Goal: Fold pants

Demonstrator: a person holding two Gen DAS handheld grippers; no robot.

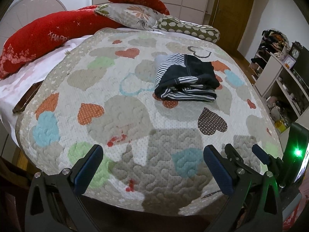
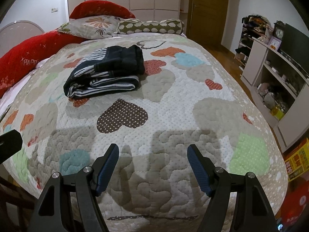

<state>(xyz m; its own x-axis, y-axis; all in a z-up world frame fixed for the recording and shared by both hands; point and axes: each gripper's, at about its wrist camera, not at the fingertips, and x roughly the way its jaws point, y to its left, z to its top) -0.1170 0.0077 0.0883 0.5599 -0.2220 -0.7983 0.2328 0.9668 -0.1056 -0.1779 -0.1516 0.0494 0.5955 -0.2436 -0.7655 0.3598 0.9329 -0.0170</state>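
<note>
The pants (image 1: 186, 78), dark navy with black-and-white striped panels, lie folded into a compact bundle on the heart-patterned quilt (image 1: 123, 100). In the right wrist view they (image 2: 108, 71) lie left of centre, farther up the bed. My left gripper (image 1: 152, 154) is open and empty, held over the quilt's near edge, well short of the pants. My right gripper (image 2: 153, 152) is open and empty too, also back near the foot of the bed. It shows at the right edge of the left wrist view (image 1: 245, 152).
Red pillows (image 1: 36, 40), a floral pillow (image 1: 133, 14) and a spotted bolster (image 1: 189, 29) lie at the head of the bed. White shelves (image 2: 274, 73) with clutter stand to the right, beyond a strip of wooden floor. A dark flat object (image 1: 27, 98) lies at the left.
</note>
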